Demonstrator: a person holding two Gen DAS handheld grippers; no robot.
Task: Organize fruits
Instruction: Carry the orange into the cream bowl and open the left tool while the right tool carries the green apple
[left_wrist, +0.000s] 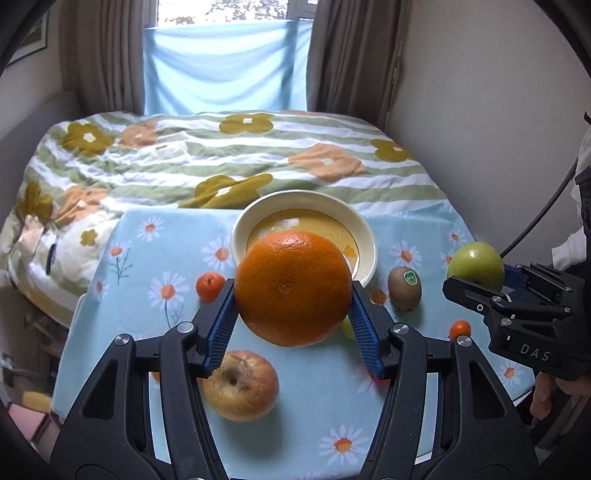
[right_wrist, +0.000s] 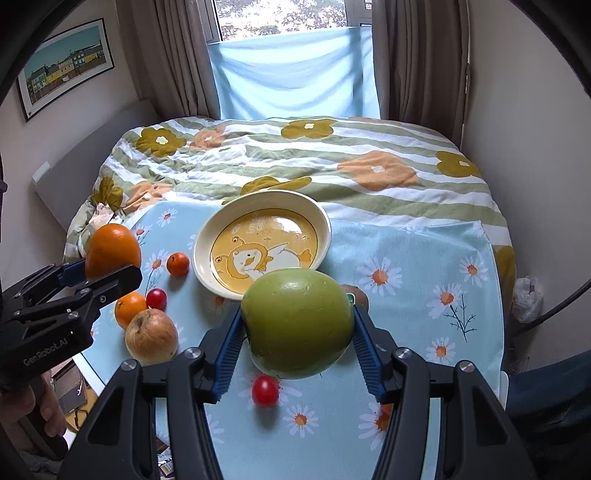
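Orange orange (left_wrist: 293, 288), green apple (right_wrist: 298, 325), daisy-printed pale-blue tablecloth (right_wrist: 406, 254).

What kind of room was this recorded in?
Most likely a bedroom at home. A bed with a floral striped quilt fills the space behind a small cloth-covered table, curtains frame a window, and a framed picture hangs on the wall.
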